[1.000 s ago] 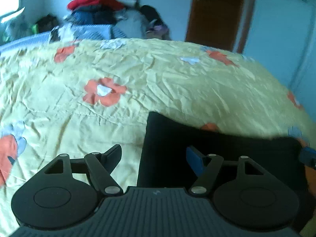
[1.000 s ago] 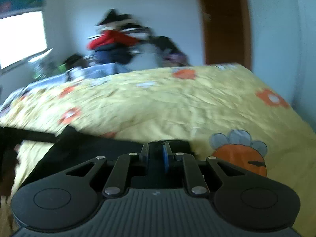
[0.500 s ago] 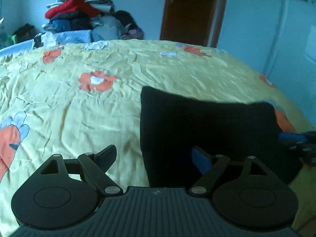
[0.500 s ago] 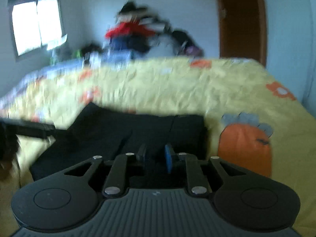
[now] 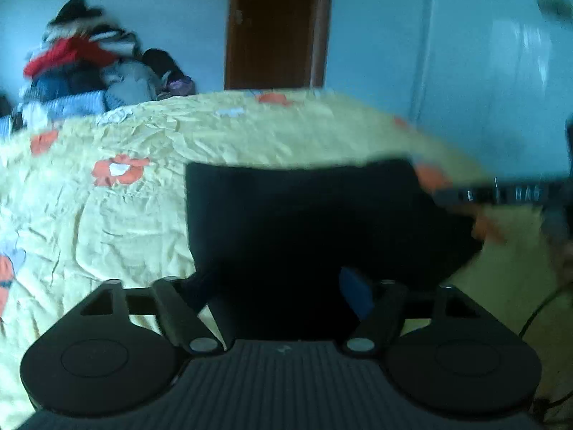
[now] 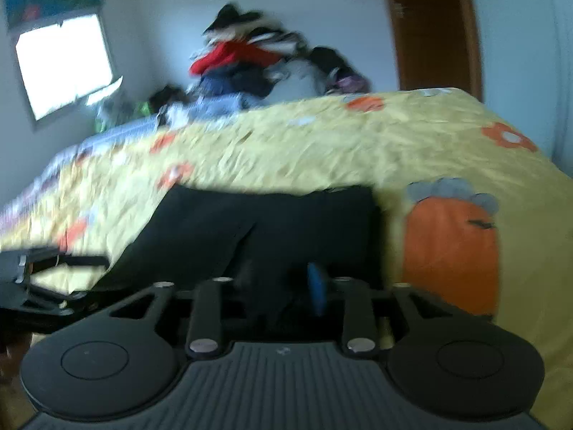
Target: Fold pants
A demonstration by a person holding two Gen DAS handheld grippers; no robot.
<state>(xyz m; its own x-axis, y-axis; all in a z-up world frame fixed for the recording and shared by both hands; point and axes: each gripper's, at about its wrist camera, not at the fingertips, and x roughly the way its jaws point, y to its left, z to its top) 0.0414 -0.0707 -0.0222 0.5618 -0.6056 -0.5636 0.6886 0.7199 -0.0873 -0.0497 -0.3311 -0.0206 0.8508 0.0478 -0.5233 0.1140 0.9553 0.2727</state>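
Note:
The black pants point(image 5: 304, 211) lie folded into a dark block on the yellow flowered bedspread point(image 5: 118, 215); they also show in the right wrist view point(image 6: 272, 222). My left gripper point(image 5: 283, 294) is open, its fingers spread wide over the near edge of the pants. My right gripper point(image 6: 284, 286) is open and empty, its fingers parted just above the near edge of the pants. The right gripper shows at the right of the left wrist view point(image 5: 501, 193); the left gripper shows at the left of the right wrist view point(image 6: 39, 279). Both views are blurred.
A pile of clothes point(image 5: 82, 68) is heaped beyond the far side of the bed. A brown door point(image 5: 275, 25) and a white wardrobe point(image 5: 483, 53) stand behind. A window point(image 6: 64, 64) is at the left. The bed's right edge point(image 6: 530, 165) drops off.
My right gripper has opened from nearly shut and let go of the pants. Both grippers have drawn back and lifted, and more of the folded pants shows in front of them.

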